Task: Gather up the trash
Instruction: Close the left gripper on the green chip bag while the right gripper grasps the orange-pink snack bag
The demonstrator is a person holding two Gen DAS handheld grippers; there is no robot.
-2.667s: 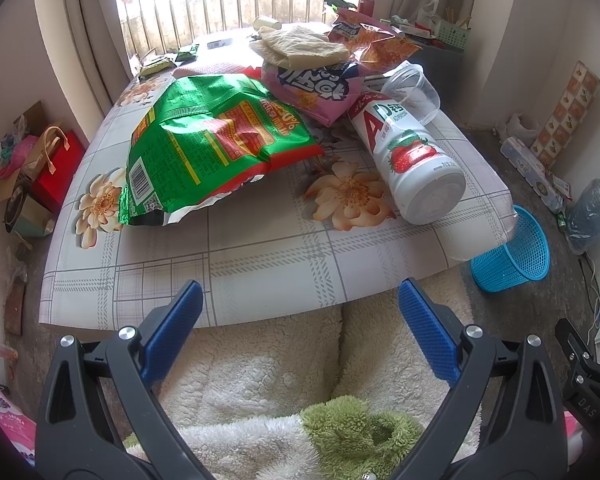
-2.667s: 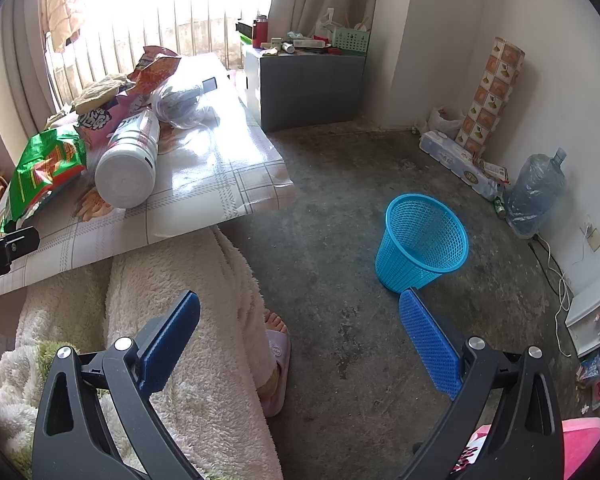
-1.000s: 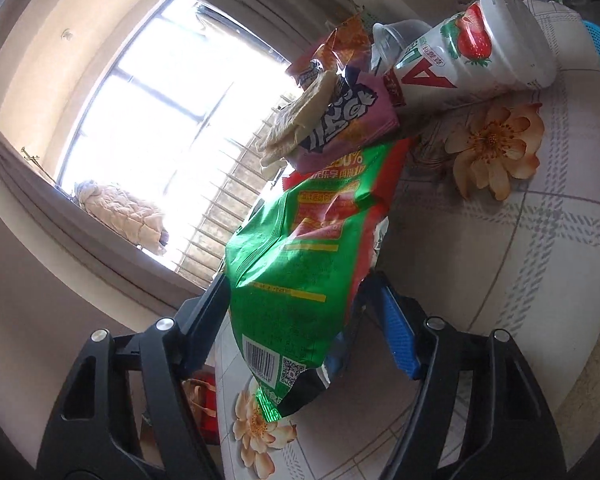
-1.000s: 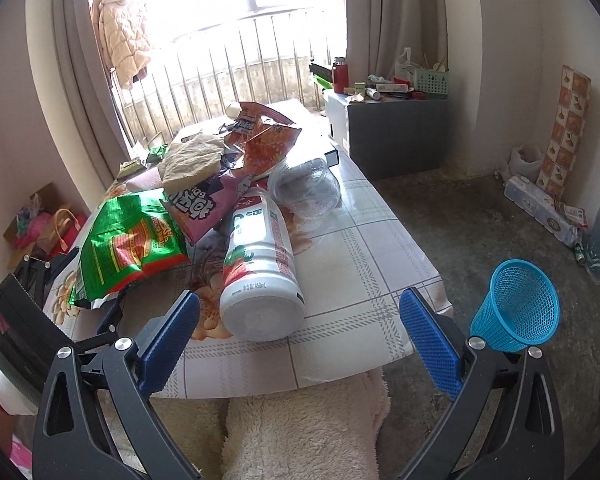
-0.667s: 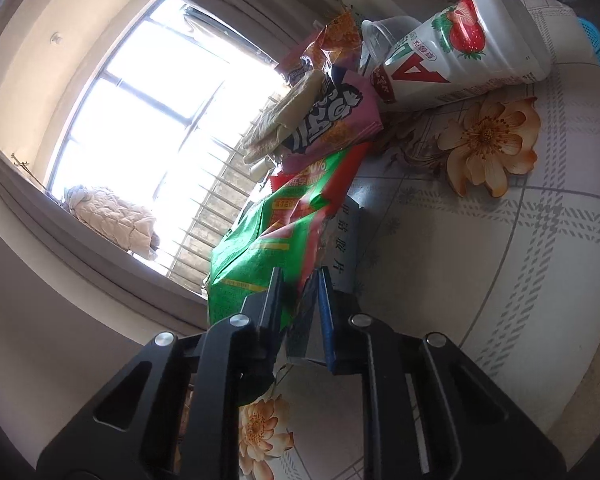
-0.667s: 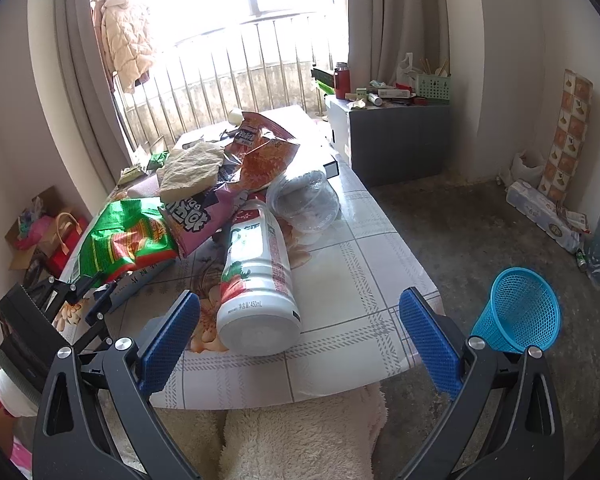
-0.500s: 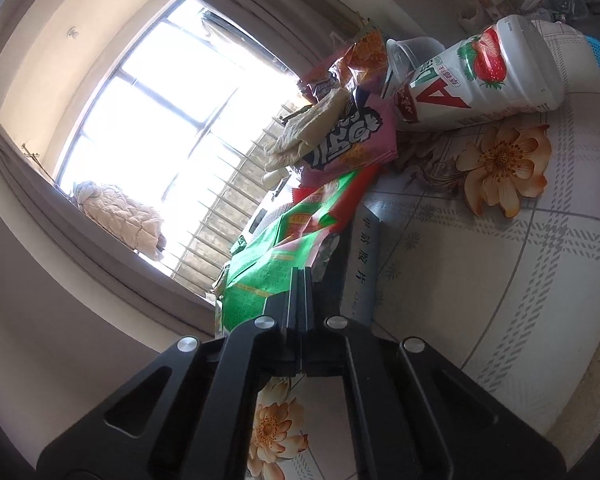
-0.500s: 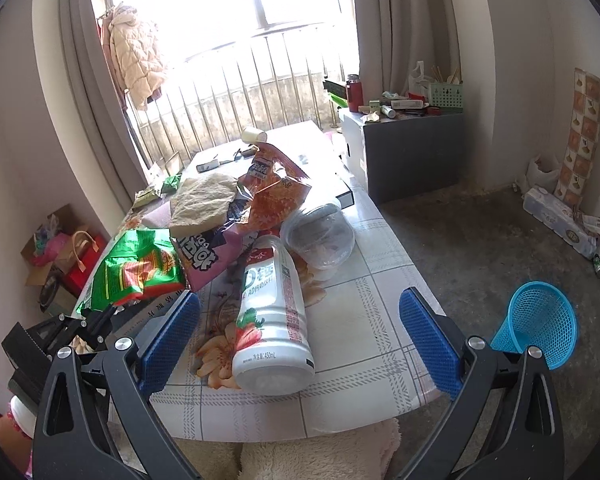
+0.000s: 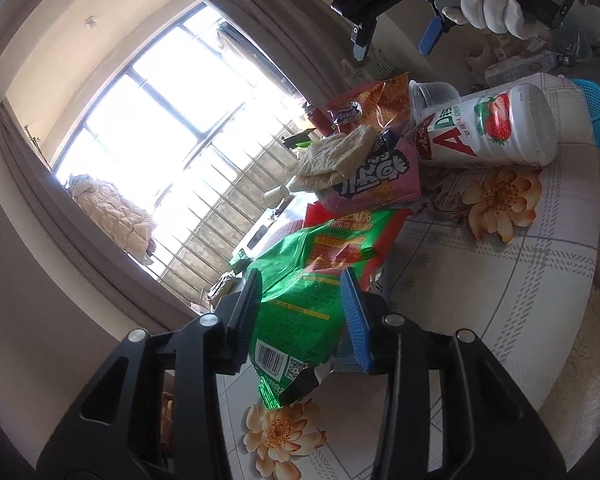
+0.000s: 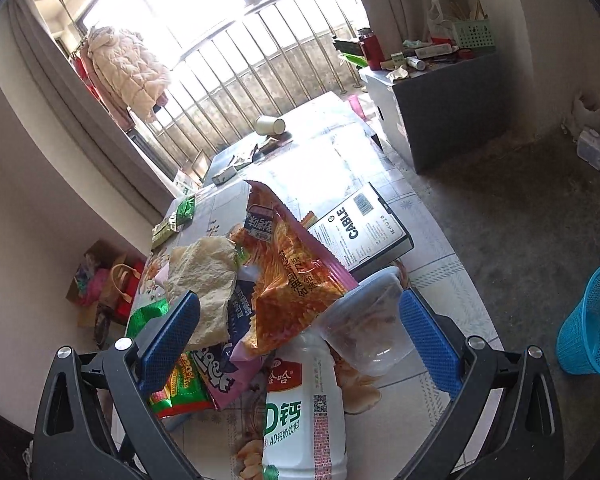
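1. Trash pile sits on the surface (image 9: 500, 280), w/ a floral checked cloth over it: green snack bag (image 9: 312, 292), pink snack bag (image 9: 380, 180), orange chip bag (image 10: 292, 272), crumpled paper wrap (image 10: 204, 276), clear plastic cup (image 10: 364, 320) and a big white AD yogurt-drink bottle (image 9: 496, 128) lying on its side.
2. Left gripper (image 9: 302, 300) straddles the near end of the green snack bag; jaws are opening, bag is between them, blue pads are close at both sides. Barcode end of the bag hangs below the fingers.
3. Green bag's far end lies under the pink bag, which is just beside the bottle's neck.
4. Right gripper (image 10: 296, 332) is spread wide, nothing in it; it hovers over the pile w/ the orange chip bag, cup and bottle neck showing between its fingers.
5. In left wrist view, the right gripper shows at top, held by a white-gloved hand (image 9: 488, 8), well above the pile.
6. Orange bag leans on the cup; cup touches the bottle's neck end.
7. Black "CABLE" box (image 10: 360, 232) lies behind the pile on the surface.
8. Blue mesh bin (image 10: 592, 320) stands on the floor, off the surface's right side, well apart from the pile.
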